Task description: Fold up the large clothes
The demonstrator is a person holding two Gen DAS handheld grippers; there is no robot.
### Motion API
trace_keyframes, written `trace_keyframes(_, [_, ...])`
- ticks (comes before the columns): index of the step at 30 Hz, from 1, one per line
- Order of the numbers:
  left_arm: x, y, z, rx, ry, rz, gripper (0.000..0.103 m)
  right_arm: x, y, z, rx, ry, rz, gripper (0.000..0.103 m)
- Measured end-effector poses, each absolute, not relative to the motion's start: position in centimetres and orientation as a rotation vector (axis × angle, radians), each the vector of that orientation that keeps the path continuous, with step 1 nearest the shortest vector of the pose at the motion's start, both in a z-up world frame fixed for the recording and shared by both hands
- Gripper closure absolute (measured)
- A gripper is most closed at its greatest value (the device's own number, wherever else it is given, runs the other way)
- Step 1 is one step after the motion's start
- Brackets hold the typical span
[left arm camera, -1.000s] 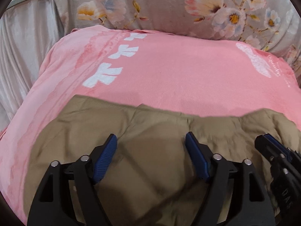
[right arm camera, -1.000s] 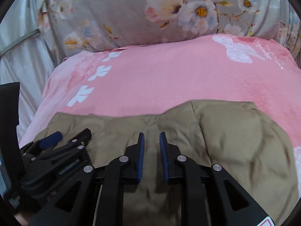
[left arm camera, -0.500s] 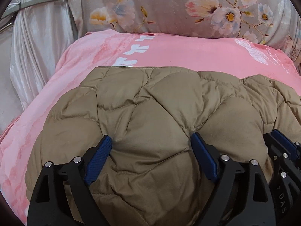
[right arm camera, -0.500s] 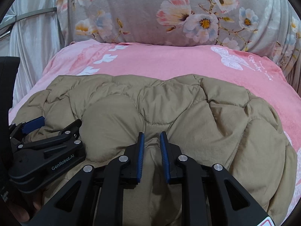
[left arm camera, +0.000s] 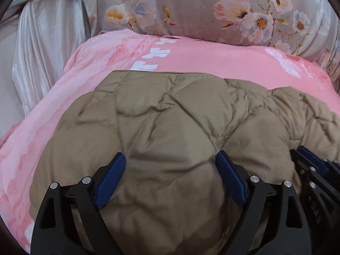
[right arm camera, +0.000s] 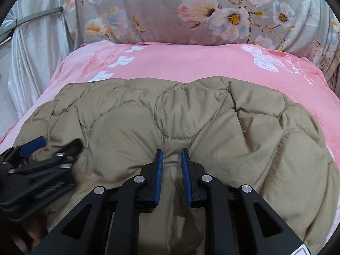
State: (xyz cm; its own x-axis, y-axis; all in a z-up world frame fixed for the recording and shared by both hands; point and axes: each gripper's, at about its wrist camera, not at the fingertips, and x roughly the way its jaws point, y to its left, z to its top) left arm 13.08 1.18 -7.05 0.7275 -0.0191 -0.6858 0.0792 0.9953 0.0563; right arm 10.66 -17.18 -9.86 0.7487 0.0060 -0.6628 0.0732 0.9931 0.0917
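The left wrist view alone shows the left gripper head on, its blue ribbed pads spread wide with a fat bulge of the tan quilted jacket swelling up between them; whether the pads press the cloth or only flank it cannot be told. At that view's right edge the right gripper pokes in as a dark shape with a blue tip, just beside the left one. The right wrist view gives what the first cannot: the right gripper seen along its own fingers, pads drawn close with a narrow gap, and a thin pleat of the jacket caught and pinched between them. The left gripper appears there blurred at the lower left, resting against the fabric. The jacket lies spread on the pink blanket, its near edge under both tools and its far hem running straight across the bed. Its shell is matte, puffy, stitched into rounded, scale-like pockets with soft creases. The blanket is plush and fleecy, printed with white leaf shapes on the left and a white butterfly with script on the right. Behind it stands a grey floral cushion, and a silvery satin curtain hangs in folds at far left.
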Motion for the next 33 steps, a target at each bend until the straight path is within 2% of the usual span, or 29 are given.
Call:
trace_keyframes(1, [12.0, 2.3, -6.1, 0.052, 0.753, -0.063, 0.018, 10.3, -17.2, -9.5, 0.114, 0.728, -0.032, 0.083])
trace_keyframes(2, [11.1, 3.5, -5.4, 0.032, 0.754, -0.057, 0.010, 9.6, -16.9, -8.9, 0.126, 0.726, -0.016, 0.083])
trace_keyframes(4, [9.4, 7.0, -4.0, -0.026, 0.768, -0.021, 0.006, 8.5, -16.1, -8.1, 0.153, 0.717, 0.035, 0.083])
trace_keyframes(7, [8.2, 13.0, -3.6, -0.162, 0.822, 0.051, 0.006, 7.9, -14.3, -7.9, 0.134, 0.731, 0.076, 0.082])
trace_keyframes(11, [8.6, 18.6, -5.8, -0.333, 0.919, 0.117, 0.006, 7.7, -13.0, -8.8, 0.113, 0.753, 0.067, 0.082])
trace_keyframes(16, [9.8, 19.1, -8.9, -0.576, 1.035, -0.035, 0.005, 6.3, -14.0, -8.0, 0.190, 0.825, 0.100, 0.082])
trace_keyframes(18, [10.2, 17.8, -8.6, -0.542, 1.033, -0.056, 0.007, 5.4, -14.4, -7.9, 0.223, 0.858, 0.126, 0.082])
trace_keyframes(21, [10.5, 16.0, -7.7, -0.530, 1.031, -0.109, 0.034, 4.5, -14.4, -8.5, 0.242, 0.900, 0.156, 0.082])
trace_keyframes(23, [10.3, 15.1, -6.2, -0.479, 1.001, -0.112, 0.060, 4.5, -14.4, -9.2, 0.226, 0.899, 0.158, 0.082])
trace_keyframes(26, [9.4, 14.0, -2.8, -0.431, 0.931, -0.154, 0.083, 4.7, -14.4, -10.2, 0.227, 0.883, 0.159, 0.082])
trace_keyframes(29, [8.3, 12.2, 1.1, -0.382, 0.857, -0.241, 0.088, 4.5, -14.2, -10.6, 0.205, 0.861, 0.159, 0.082])
trace_keyframes(33, [7.0, 7.0, 5.5, -0.254, 0.779, -0.346, 0.089, 3.4, -15.5, -9.6, 0.263, 0.895, 0.118, 0.087])
